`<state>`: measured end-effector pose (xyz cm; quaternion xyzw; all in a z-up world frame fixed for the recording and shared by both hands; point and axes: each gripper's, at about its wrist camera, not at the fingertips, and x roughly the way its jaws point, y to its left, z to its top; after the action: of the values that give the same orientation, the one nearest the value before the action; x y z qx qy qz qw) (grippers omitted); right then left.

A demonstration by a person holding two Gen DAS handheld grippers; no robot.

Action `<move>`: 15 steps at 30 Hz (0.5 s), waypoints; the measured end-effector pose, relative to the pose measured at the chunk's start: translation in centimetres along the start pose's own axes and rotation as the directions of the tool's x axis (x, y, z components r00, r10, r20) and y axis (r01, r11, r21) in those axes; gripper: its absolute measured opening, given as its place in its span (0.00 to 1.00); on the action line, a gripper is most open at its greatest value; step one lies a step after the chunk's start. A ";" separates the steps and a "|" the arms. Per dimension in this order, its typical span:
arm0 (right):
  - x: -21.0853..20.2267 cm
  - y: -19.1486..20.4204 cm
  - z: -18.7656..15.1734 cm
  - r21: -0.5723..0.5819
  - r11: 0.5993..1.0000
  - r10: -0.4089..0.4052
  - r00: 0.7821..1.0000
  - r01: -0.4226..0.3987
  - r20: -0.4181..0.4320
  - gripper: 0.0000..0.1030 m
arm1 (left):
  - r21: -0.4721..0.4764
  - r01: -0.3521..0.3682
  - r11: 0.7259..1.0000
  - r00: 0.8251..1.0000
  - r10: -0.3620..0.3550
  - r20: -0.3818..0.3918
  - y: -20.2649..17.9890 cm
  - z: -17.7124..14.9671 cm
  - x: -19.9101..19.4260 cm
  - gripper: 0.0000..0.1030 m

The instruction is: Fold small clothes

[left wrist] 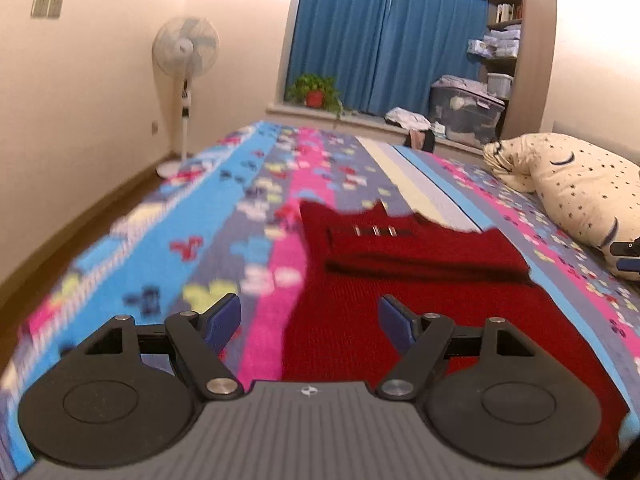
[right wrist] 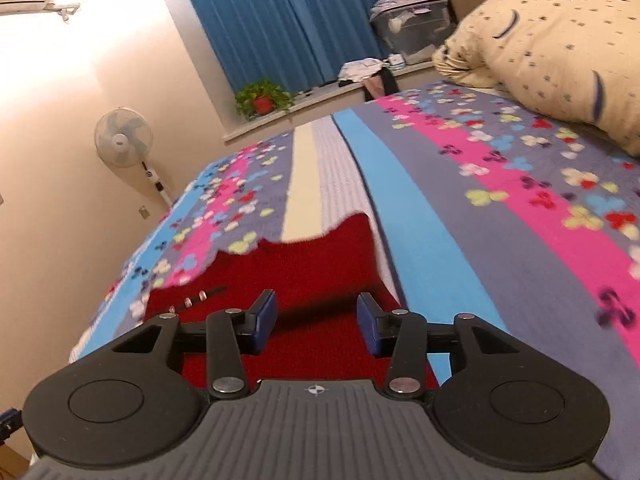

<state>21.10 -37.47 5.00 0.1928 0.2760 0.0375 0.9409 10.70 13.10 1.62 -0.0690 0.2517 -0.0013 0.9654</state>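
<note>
**Red knit on the bed, both tools spread above it**

We see a red knitted garment [left wrist: 420, 300] lying flat on the bedspread [left wrist: 224, 216], which carries stripes of blue, pink, grey and cream with small clover prints. Its long axis runs away from us, roughly along the stripes, and its far edge is uneven with pointed corners. In the left wrist view a fold crosses the garment from side to side, so a doubled layer lies on the far part; a short row of small pale buttons [left wrist: 376, 231] sits on that layer near the far edge. In the right wrist view the same garment [right wrist: 312, 264] reaches up to the cream stripe, and the buttons [right wrist: 194, 299] show at its left edge.

Our left tool [left wrist: 310, 318] hangs low over the near left part of the garment, pointing along the bed toward the window; its blue pads [left wrist: 224, 320] stand wide apart and hold nothing. One pad is over the pink stripe, the other over the red knit.

Our right tool [right wrist: 316, 322] tilts forward over the near part of the garment, its blue pads [right wrist: 266, 318] apart with only red cloth showing between them. We cannot tell whether either tool touches the fabric.

A cream pillow [left wrist: 576, 188] with small dark prints lies at the right side of the bed.
</note>
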 end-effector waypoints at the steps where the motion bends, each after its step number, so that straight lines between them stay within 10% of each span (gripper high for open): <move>1: -0.6 -0.2 -0.9 -0.001 1.000 -0.011 1.000 0.011 -0.010 0.44 | -0.015 0.009 1.000 1.000 -0.009 -0.009 0.2 -1.2 -0.4 0.63; 3: -1.8 -1.0 -2.5 0.008 0.999 -0.040 0.999 0.040 -0.034 0.27 | -0.061 0.029 0.998 0.994 -0.035 -0.099 0.5 -3.0 0.0 0.15; 4: -2.2 -1.5 -3.2 0.022 0.998 -0.051 0.997 0.053 -0.049 0.08 | -0.080 0.054 0.995 0.988 -0.064 -0.137 0.6 -3.2 0.2 0.06; 12: -1.8 -5.1 -7.5 0.030 0.987 -0.140 0.946 0.155 -0.291 0.05 | -0.172 0.063 0.983 0.944 -0.115 -0.310 1.3 -4.4 2.2 0.10; 15: -1.6 -5.9 -8.4 0.034 0.980 -0.172 0.925 0.195 -0.340 0.07 | -0.217 0.022 0.976 0.926 -0.101 -0.364 2.2 -4.6 2.9 0.30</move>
<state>15.05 -40.32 -2.95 0.1884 0.4500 -0.0279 0.8725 10.89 14.60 -4.11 -0.1762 0.4266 -0.0184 0.8869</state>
